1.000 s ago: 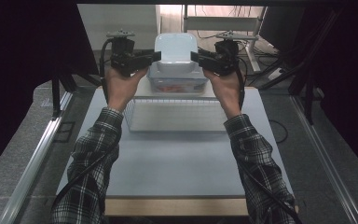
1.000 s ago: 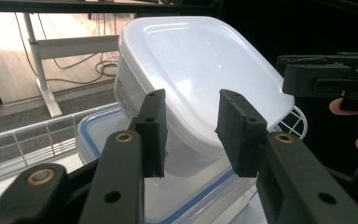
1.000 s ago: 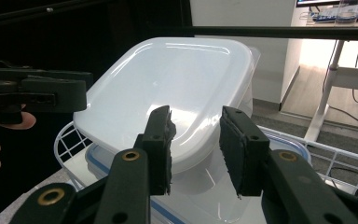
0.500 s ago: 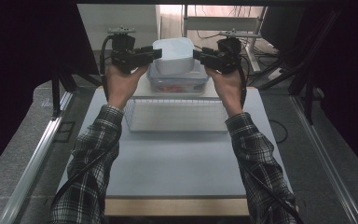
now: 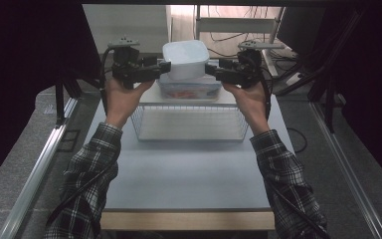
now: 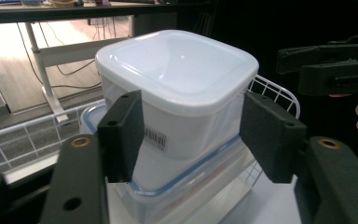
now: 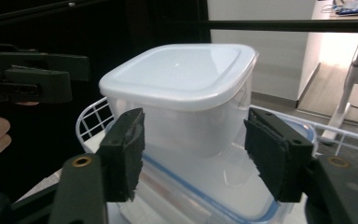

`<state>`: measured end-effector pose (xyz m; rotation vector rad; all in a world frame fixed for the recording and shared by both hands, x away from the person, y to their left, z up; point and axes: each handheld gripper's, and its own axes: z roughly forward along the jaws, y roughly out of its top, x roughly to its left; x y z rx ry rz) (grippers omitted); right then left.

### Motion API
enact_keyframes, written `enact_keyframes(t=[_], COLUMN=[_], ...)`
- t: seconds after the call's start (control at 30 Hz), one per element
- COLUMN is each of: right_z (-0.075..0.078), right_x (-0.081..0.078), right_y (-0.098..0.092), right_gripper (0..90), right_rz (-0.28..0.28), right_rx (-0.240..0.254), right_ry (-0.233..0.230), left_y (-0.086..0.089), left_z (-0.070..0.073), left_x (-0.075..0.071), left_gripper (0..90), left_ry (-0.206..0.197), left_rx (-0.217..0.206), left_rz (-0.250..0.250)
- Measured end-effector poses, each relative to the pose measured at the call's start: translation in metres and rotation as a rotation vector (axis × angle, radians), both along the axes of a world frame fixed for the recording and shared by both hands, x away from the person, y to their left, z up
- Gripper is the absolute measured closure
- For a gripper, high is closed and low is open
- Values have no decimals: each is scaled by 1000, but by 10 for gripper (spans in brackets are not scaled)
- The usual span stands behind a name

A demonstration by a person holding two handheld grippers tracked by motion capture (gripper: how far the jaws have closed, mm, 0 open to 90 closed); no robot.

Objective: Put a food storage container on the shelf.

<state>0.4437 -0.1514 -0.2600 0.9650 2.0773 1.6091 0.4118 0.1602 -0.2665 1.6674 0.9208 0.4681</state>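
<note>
1. I see the white-lidded square tub [image 5: 185, 59] sitting on top of a flat clear container with a blue-rimmed lid [image 5: 190, 89], at the far end of the counter [image 5: 189, 164], just behind an empty white wire basket [image 5: 189, 123].

2. Over the last second both sets of jaws have been opening. The left hand-held gripper [image 5: 165, 67] and the right hand-held gripper [image 5: 210, 68] flanked the tub closely a second ago; now each stands a little off its side.

3. In the left gripper view, the left hand-held gripper [image 6: 193, 135] has its jaws spread wide, with the tub [image 6: 177, 88] beyond them and nothing pressed between the pads.

4. The right gripper view shows the same: the right hand-held gripper [image 7: 196, 154] is wide and holds nothing, the tub [image 7: 182, 98] in front of it.

5. I judge that the tub has just been let go and now rests on the lower container, so the stacking step looks finished.

6. Hard to make out: the lower container holds something reddish, blurred through its wall. The tub's contents are hidden by its frosted sides. A small label [image 6: 156, 139] on it is unreadable.
</note>
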Motion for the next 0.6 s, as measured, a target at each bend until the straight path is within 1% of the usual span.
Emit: enact_keyframes(t=[0.07,0.27,0.43,0.53,0.6], right_z=[-2,-13,-26,-36,-42], right_x=[-3,-12,-22,-28,-32], right_y=[0,0,2,3,4], right_gripper=[330,262,197,166,153], right_rz=[15,48,73,87,96], right_rx=[-2,-35,-65,-78,-83], right_ry=[-3,-20,-27,-25,-24], left_y=[2,4,0,-3,-5], left_z=[-4,-22,-37,-46,-51], left_x=[-4,-15,-24,-29,-32], left_gripper=[338,259,180,140,120], left_ry=[0,5,19,27,30], left_rx=[4,44,98,115,116], left_rz=[-1,-25,-50,-65,-74])
